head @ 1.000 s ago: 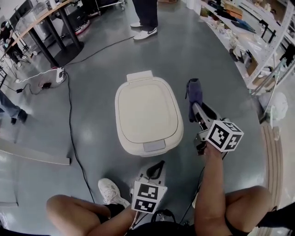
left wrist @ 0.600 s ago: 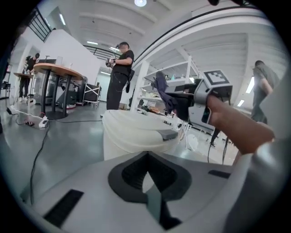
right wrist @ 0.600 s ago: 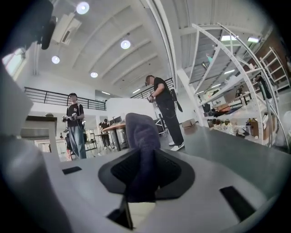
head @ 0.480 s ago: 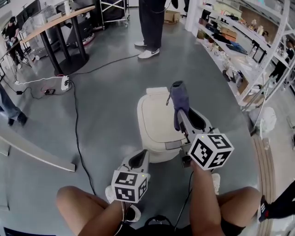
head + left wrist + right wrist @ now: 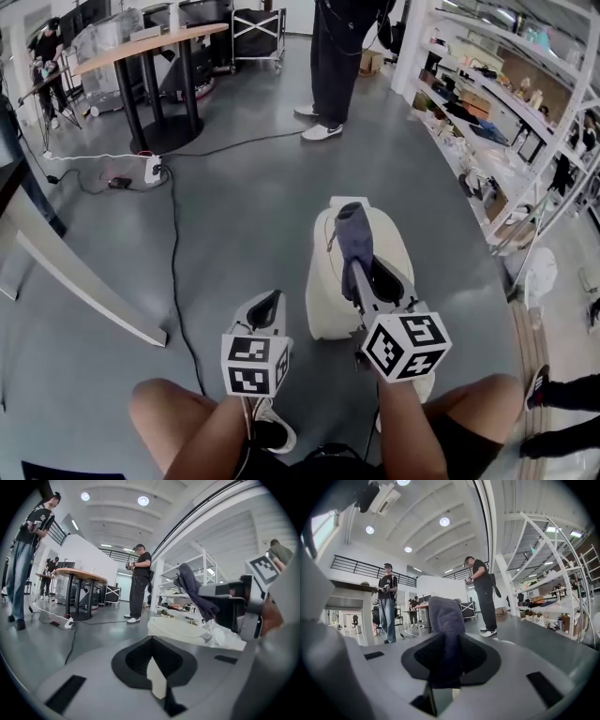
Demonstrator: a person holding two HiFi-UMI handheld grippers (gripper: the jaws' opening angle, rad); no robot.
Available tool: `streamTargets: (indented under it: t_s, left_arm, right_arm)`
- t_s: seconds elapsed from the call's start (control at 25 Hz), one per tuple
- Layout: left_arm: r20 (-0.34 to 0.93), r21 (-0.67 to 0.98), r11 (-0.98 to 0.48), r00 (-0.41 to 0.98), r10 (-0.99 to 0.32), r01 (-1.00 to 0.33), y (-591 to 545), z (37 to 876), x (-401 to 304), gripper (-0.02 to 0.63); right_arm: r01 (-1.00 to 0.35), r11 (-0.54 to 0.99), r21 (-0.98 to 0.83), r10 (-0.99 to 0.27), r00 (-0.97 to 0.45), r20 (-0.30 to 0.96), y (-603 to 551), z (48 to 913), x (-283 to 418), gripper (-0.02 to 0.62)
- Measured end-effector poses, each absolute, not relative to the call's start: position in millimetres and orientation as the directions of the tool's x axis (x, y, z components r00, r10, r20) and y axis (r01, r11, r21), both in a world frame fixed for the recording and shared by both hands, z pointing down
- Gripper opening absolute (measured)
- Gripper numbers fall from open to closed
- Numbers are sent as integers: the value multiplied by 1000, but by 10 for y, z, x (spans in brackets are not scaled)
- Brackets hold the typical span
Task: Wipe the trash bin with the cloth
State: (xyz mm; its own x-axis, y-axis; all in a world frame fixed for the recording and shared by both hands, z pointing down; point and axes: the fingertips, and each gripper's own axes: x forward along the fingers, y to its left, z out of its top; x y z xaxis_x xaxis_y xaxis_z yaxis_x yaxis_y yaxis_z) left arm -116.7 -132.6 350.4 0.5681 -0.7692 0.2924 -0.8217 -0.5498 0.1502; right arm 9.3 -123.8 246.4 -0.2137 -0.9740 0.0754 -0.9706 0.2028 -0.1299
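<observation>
Cloth [image 5: 354, 236] | clamped in right gripper [image 5: 356, 269], over trash bin [image 5: 324, 292] | left gripper [image 5: 270, 302] closed, empty

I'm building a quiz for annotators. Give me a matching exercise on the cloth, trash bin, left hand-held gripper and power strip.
1 cloth
2 trash bin
3 left hand-held gripper
4 power strip

A cream, lid down
B lies near the round table
C clamped in the right hand-held gripper
D shut, empty

Pairs: 1-C, 2-A, 3-D, 4-B
</observation>
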Motion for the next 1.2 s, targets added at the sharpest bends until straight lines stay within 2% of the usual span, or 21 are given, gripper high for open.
streamTargets:
  t_s: [0.16, 0.36, 0.6, 0.88, 1.2]
  left_arm:
    - [330, 192, -547, 579, -746, -815, -1345, 3610, -1287, 0]
    - [343, 129, -529, 538, -770, -839, -1314, 3681, -1425, 0]
    - [327, 157, -510, 532, -781, -846, -1276, 3652, -1552, 0]
    - [357, 153, -519, 537, -765, -841, -1216, 3807, -1524, 0]
    - [401, 153, -507, 522, -753, -848, -1271, 4058, -1609, 0]
  right_arm:
    - [-971, 183, -156, -975, -199, 100, -1151, 2698, -144, 94]
    - [-976, 123, -179, -979, -149, 141, -1054, 3088, -312, 94]
    - [-964, 125, -234, -954, -181, 238, -994, 3637, -520, 94]
    - [-911, 54, -408, -923, -202, 329, -1046, 4130, -529, 94]
    - [-884, -16, -467, -901, -190, 390, -1129, 4477, -456, 94]
